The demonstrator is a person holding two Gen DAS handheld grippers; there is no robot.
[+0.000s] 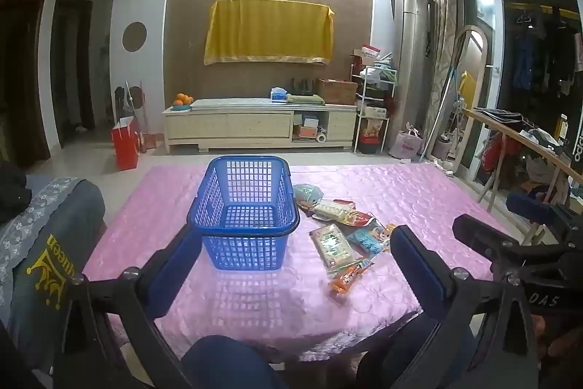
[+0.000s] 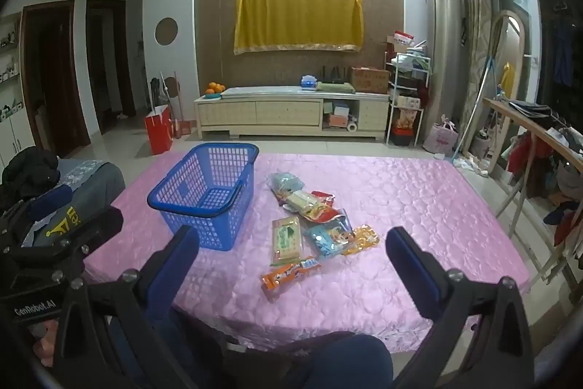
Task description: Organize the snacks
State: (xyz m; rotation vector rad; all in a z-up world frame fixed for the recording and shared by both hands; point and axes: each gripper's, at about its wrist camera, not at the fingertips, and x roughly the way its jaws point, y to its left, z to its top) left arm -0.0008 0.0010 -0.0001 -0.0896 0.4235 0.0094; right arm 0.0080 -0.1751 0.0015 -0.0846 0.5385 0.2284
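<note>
An empty blue plastic basket [image 1: 245, 212] stands on the pink tablecloth [image 1: 419, 199]; it also shows in the right wrist view [image 2: 206, 194]. Several snack packets lie in a loose pile to its right: an orange packet [image 2: 289, 274] nearest me, a green packet [image 2: 286, 241], a light blue packet [image 2: 328, 237] and others behind. The pile also shows in the left wrist view [image 1: 342, 232]. My left gripper [image 1: 295, 243] is open and empty, held above the near table edge facing the basket. My right gripper [image 2: 291, 245] is open and empty, facing the pile.
A chair with a grey cover [image 1: 47, 243] stands at the table's left. A wooden rail with clothes [image 2: 539, 133] runs along the right. A TV cabinet [image 2: 291, 113] and a red bag [image 2: 158, 130] stand across the floor beyond the table.
</note>
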